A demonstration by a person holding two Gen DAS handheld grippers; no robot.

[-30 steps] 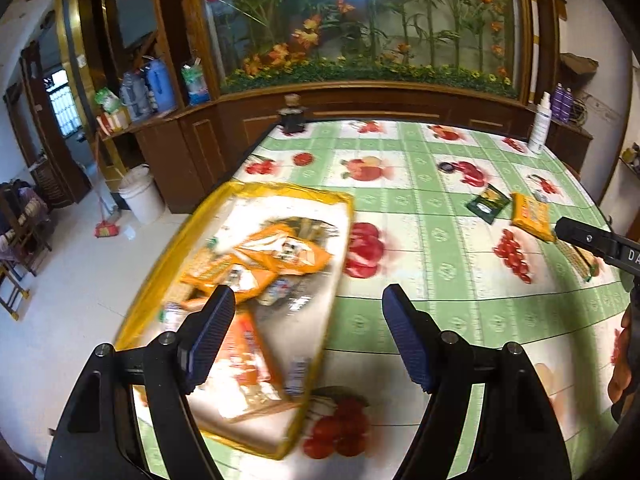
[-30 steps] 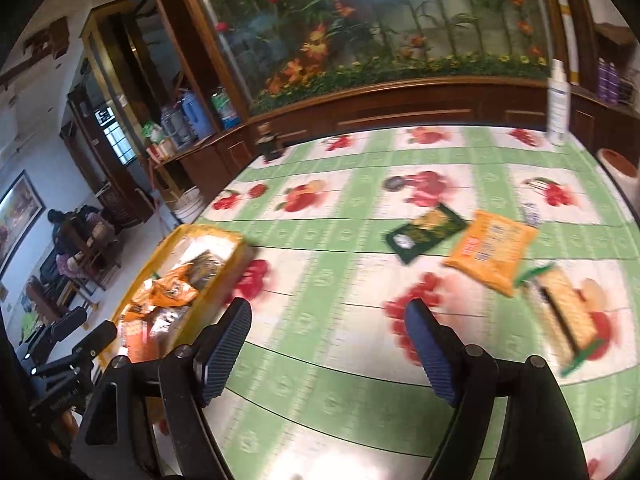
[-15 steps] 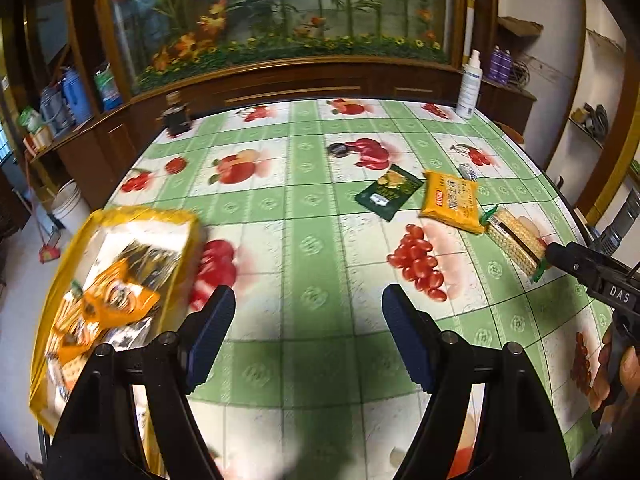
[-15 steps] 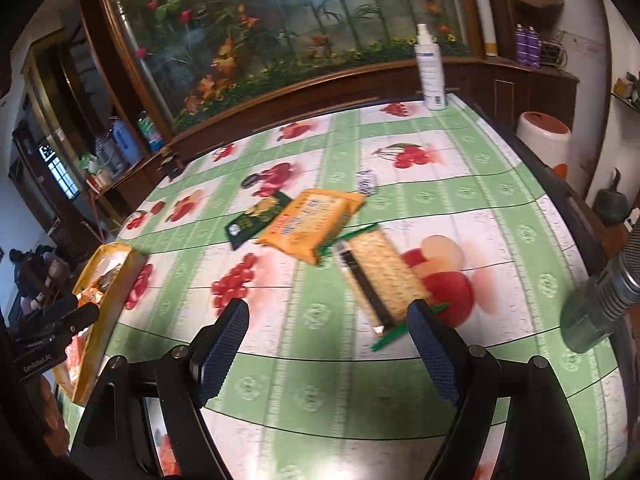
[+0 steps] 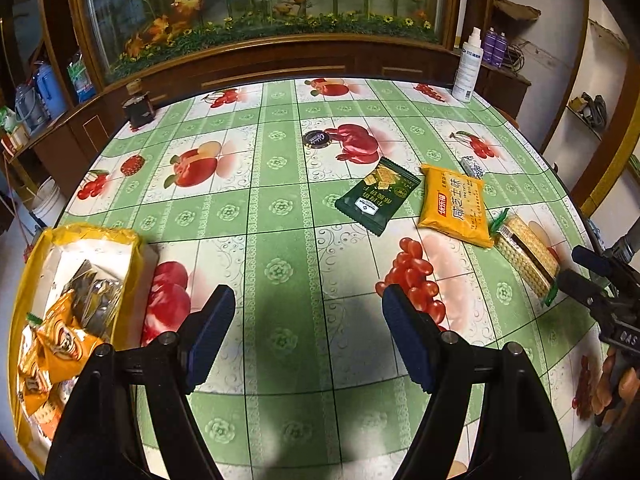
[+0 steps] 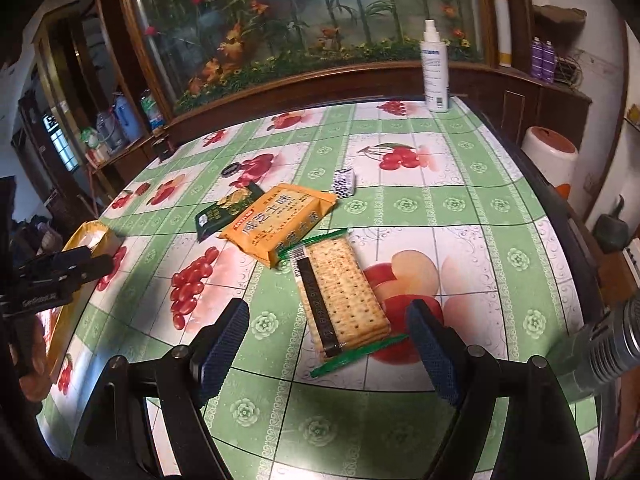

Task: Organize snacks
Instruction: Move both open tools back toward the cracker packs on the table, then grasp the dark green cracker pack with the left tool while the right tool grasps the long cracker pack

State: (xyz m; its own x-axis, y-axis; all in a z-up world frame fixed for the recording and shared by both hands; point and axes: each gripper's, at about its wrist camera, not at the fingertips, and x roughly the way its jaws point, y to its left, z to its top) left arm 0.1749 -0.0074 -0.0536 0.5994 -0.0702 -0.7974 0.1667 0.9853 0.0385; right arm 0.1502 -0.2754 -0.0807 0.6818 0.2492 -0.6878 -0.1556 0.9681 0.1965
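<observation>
With both the left gripper (image 5: 306, 330) and right gripper (image 6: 326, 338) spread wide and empty, the cracker pack (image 6: 344, 290) near the table's (image 6: 460, 208) right edge may slide off if nudged instead of pinched.

yellow tray (image 5: 24, 292): cut off at left edge | small wrapped packet (image 6: 344, 182): print too small to read

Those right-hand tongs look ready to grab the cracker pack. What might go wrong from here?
1. The cracker pack lies flat between the open right tongs; a hard squeeze may break the crackers.
2. Its far end seems to touch the orange snack bag, so lifting it might drag that bag.
3. The yellow bag of snacks hangs over the table edge and may slip off.
</observation>
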